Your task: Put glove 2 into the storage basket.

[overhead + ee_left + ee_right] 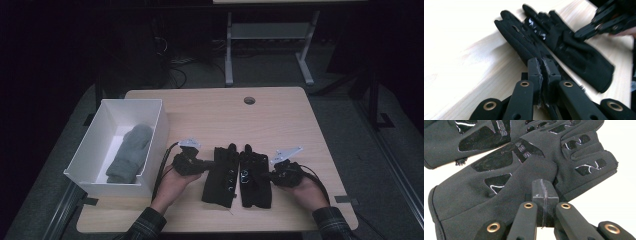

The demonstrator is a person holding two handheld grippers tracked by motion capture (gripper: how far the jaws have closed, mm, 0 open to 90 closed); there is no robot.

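Note:
Two black gloves lie side by side, palms up, near the table's front middle: the left glove (220, 175) (516, 37) and the right glove (255, 180) (499, 190). My left gripper (212, 163) (541, 62) comes in from the left and is shut on the left glove's near edge, which lifts into its jaws. My right gripper (267, 175) (544, 182) comes in from the right with its jaws shut. Its tip sits against the right glove's thumb (536, 167), and I cannot tell whether fabric is caught. The left glove (461, 135) lies beyond it.
A white open box (160, 125) stands at the table's left with a grey mitten (127, 152) inside. The wooden table (210, 115) has a round cable hole (249, 100) at the back. A white desk frame (229, 50) stands beyond.

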